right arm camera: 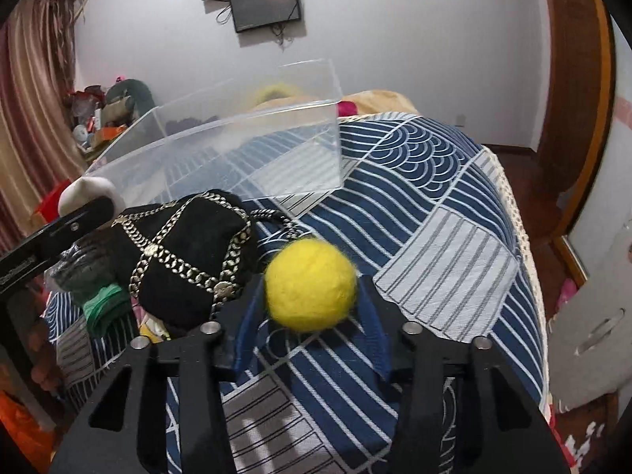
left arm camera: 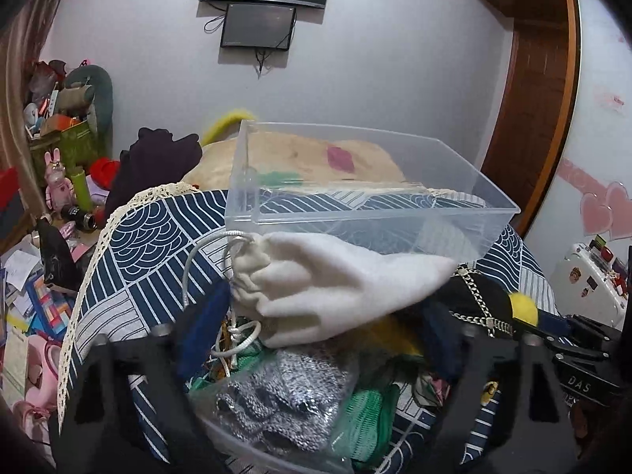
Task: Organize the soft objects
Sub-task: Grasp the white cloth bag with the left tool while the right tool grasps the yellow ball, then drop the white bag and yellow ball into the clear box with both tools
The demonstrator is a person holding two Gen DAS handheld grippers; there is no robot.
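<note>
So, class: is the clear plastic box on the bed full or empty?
Empty. Through the clear plastic box only the patterned bedspread shows; the yellow ball sits in the right gripper, outside it.

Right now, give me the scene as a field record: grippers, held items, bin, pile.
right gripper: shut on yellow felt ball, held above the blue patterned cloth
left gripper: open, white drawstring pouch between its fingers, grip not confirmed
clear plastic bin: on the cloth, nothing visible inside
pile: black chain-trimmed item, silver-grey knit piece, green mesh
surface: cloth-covered table
</note>
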